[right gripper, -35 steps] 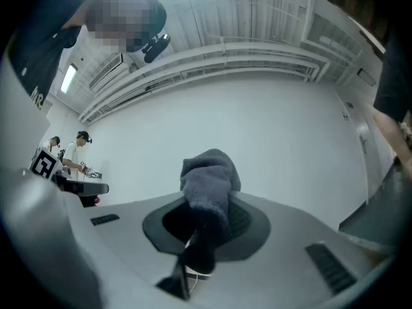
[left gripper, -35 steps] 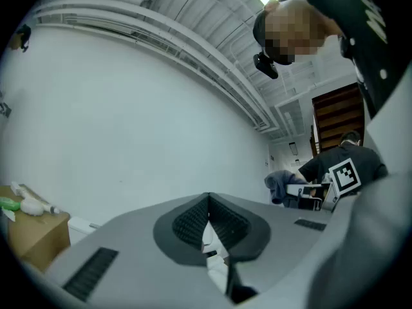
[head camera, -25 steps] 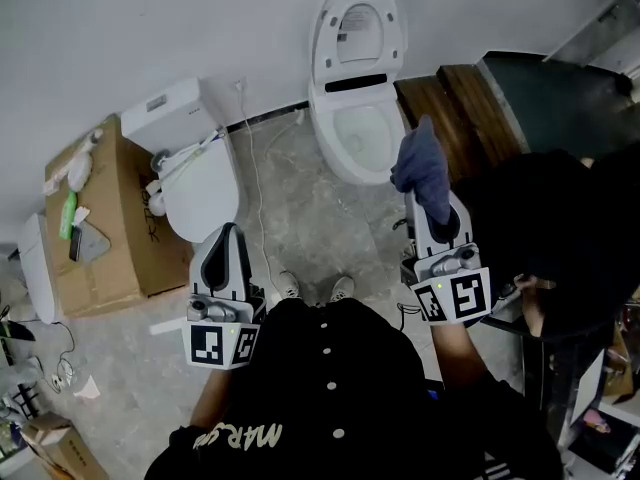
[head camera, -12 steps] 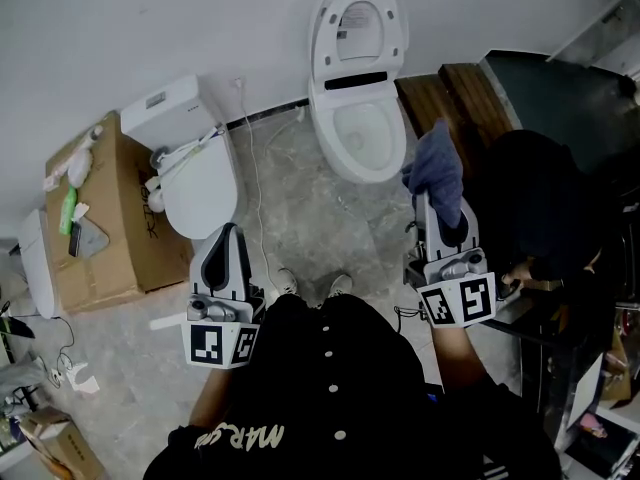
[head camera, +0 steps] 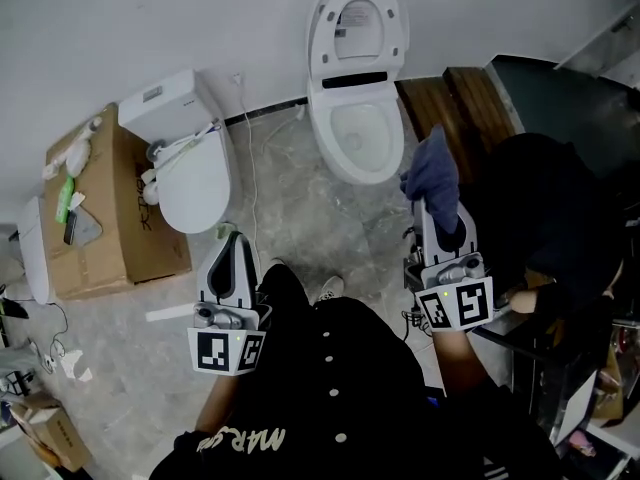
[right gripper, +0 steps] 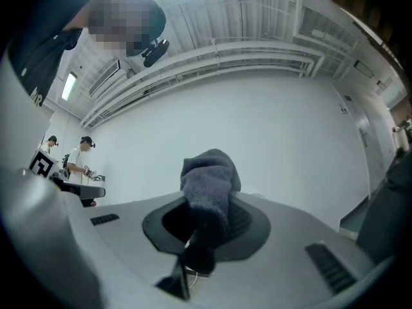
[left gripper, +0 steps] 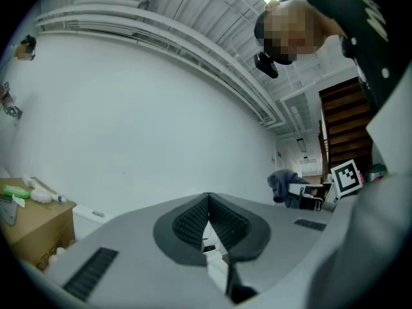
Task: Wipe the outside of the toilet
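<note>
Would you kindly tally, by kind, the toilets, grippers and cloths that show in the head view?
Toilets: 2 (toilet with its lid up, toilet with its lid down)
Grippers: 2 (left gripper, right gripper)
Cloths: 1 (grey-blue cloth, clamped in the right gripper)
Total: 5

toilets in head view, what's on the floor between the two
Head view: a thin white cord runs down bare floor between the closed toilet and the open toilet.
</note>
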Available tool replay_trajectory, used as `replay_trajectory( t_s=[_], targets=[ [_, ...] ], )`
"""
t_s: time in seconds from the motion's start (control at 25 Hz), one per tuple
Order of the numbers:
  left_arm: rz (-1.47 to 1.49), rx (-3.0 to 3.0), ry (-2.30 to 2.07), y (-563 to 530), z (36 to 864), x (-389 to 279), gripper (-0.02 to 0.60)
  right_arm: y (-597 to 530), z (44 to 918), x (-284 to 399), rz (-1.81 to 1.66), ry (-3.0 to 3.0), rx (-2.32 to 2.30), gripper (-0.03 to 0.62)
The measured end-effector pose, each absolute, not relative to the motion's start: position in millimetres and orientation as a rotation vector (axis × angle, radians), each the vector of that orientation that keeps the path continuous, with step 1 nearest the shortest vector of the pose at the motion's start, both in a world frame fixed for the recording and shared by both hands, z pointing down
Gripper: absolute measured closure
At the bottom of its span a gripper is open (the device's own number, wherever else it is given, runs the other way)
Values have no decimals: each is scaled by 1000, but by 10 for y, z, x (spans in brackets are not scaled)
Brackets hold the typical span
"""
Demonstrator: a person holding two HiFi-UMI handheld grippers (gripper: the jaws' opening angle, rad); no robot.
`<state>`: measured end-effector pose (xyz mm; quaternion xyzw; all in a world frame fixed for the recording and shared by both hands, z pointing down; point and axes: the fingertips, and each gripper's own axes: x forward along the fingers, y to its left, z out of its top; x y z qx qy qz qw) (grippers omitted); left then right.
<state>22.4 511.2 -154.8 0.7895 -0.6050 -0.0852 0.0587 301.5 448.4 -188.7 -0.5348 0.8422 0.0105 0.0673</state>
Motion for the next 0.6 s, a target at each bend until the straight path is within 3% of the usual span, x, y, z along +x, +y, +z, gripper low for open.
replay_trajectory(
  t_s=[0.6],
  targets=[
    [-281, 2405, -1826, 4406, -1493, -44, 571, 3872, -1857, 2839, 73, 2529, -1639, 534]
  ],
)
